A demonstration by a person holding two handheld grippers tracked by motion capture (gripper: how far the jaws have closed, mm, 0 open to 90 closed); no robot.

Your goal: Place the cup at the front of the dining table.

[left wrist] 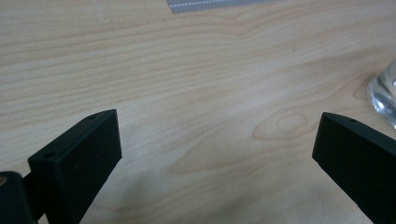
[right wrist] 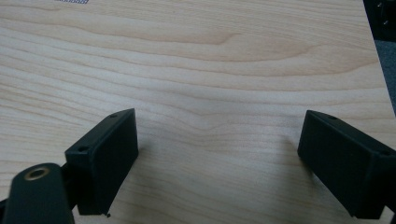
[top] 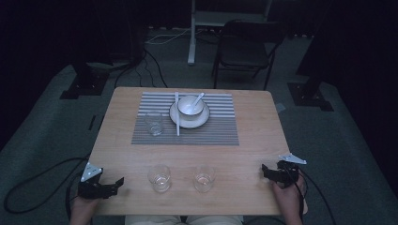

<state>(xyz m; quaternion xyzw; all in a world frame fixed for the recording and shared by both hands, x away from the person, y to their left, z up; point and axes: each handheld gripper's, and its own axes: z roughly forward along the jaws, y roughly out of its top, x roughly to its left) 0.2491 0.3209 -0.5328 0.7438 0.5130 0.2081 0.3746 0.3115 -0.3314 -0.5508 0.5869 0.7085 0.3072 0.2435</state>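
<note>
Two clear round drinking glasses stand upright near the front edge of the pale wooden table (top: 244, 140), between the two hand-held grippers: the left glass (top: 159, 177) and the right glass (top: 204, 178), set a little apart from each other. The left hand-held gripper (top: 117, 183) rests at the front left corner, its black jaws spread wide with nothing between them and pointing toward the left glass, which lies just beyond its tips; in the left gripper view the glass base (left wrist: 384, 93) shows past the right-hand jaw. The right hand-held gripper (top: 265, 172) sits at the front right edge, jaws likewise wide apart and empty, aimed inward at the right glass, which stands farther from it than the left glass does from its own gripper. So the left hand looks nearer to a grasp. Farther back, a third clear glass (top: 154, 123) stands on the grey striped placemat (top: 220, 131) beside a white bowl (top: 190, 107) on a white plate (top: 197, 123).
</note>
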